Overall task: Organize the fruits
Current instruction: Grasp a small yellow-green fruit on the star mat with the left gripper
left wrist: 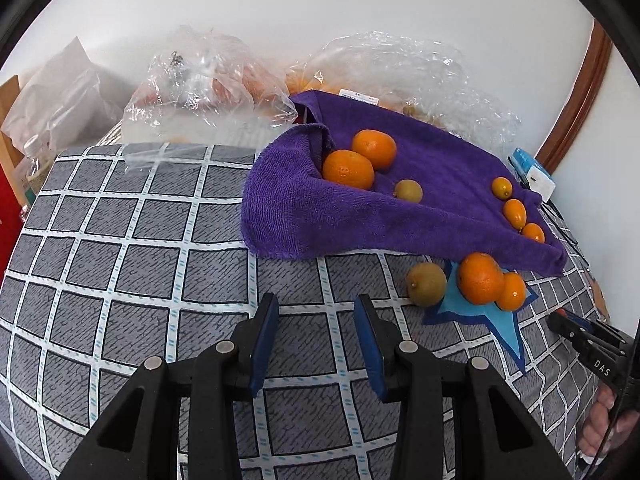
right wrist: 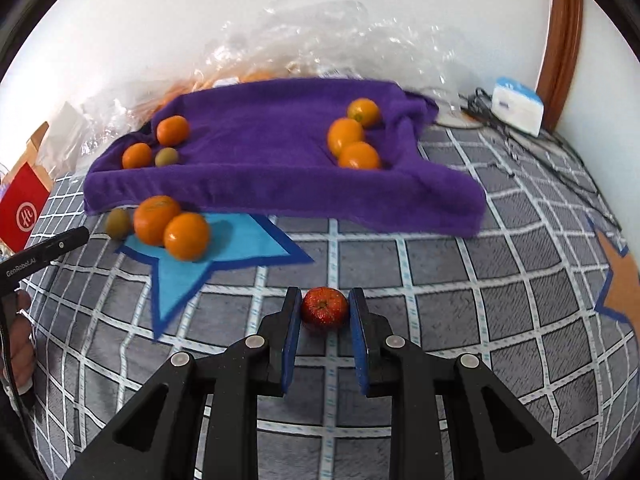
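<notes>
While sorting by kind: right tool (right wrist: 325,307) clamped on red fruit (right wrist: 324,311), low centre of frame, presumably bound for its own spot. Left tool (left wrist: 318,310) parted, empty, lower centre. Oranges (right wrist: 172,226) grouped on blue star (right wrist: 240,246), others on towel (right wrist: 280,152).

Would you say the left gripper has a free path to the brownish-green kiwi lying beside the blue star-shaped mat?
Probably yes. The left gripper holds nothing, and only bare checked grey bedcover lies between it and the brownish-green kiwi, which rests on the cover beside the blue star-shaped mat, close by a large orange.
</notes>
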Tool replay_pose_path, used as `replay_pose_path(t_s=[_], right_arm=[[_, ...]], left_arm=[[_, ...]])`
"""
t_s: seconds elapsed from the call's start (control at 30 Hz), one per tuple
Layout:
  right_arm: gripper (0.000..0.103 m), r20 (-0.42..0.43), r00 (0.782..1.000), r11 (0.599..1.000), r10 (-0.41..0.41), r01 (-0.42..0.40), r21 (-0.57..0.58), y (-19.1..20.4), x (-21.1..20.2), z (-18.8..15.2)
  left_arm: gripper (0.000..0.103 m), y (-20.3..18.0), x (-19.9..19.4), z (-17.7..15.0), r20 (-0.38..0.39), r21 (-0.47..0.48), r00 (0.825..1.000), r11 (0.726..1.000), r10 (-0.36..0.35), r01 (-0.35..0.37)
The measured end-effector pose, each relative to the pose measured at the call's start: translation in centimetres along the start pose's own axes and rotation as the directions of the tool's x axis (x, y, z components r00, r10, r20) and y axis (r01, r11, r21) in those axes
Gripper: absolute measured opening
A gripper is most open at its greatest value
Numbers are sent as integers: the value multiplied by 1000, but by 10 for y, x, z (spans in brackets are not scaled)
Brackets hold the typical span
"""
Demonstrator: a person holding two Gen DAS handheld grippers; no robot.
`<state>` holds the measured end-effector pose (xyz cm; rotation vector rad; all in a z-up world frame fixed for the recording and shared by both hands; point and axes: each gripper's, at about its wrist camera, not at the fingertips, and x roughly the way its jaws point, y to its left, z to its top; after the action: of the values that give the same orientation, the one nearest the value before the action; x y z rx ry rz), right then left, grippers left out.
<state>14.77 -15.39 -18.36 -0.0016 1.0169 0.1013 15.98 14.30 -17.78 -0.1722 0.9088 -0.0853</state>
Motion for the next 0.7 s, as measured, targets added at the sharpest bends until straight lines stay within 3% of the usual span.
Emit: replay_pose_path(t_s=[0.13, 0.27, 0.37, 0.5, 0.7], right_arm=[[24, 20, 1000, 1000, 14, -14, -16, 1, -1, -4], [24, 41, 999, 1000, 22, -22, -17, -3, -4, -4], [24, 64, 998, 1000, -4, 6, -24, -5, -3, 2], [24, 72, 997, 1000, 6, -3, -30, -8, 0, 3], [24, 69, 993, 996, 93, -92, -13, -15, 0, 3]], left_arm=[[37, -5, 0, 1, -9, 16, 1000, 1000, 1, -1], [37, -17, -5, 3, -37, -7, 994, 994, -107, 107], [37, -38, -5, 7, -38, 29, 991, 991, -131, 132], [37, -60, 9, 10, -54, 64, 992, 991, -113, 116], [37, -66, 23, 10, -30, 47, 996, 995, -81, 83]])
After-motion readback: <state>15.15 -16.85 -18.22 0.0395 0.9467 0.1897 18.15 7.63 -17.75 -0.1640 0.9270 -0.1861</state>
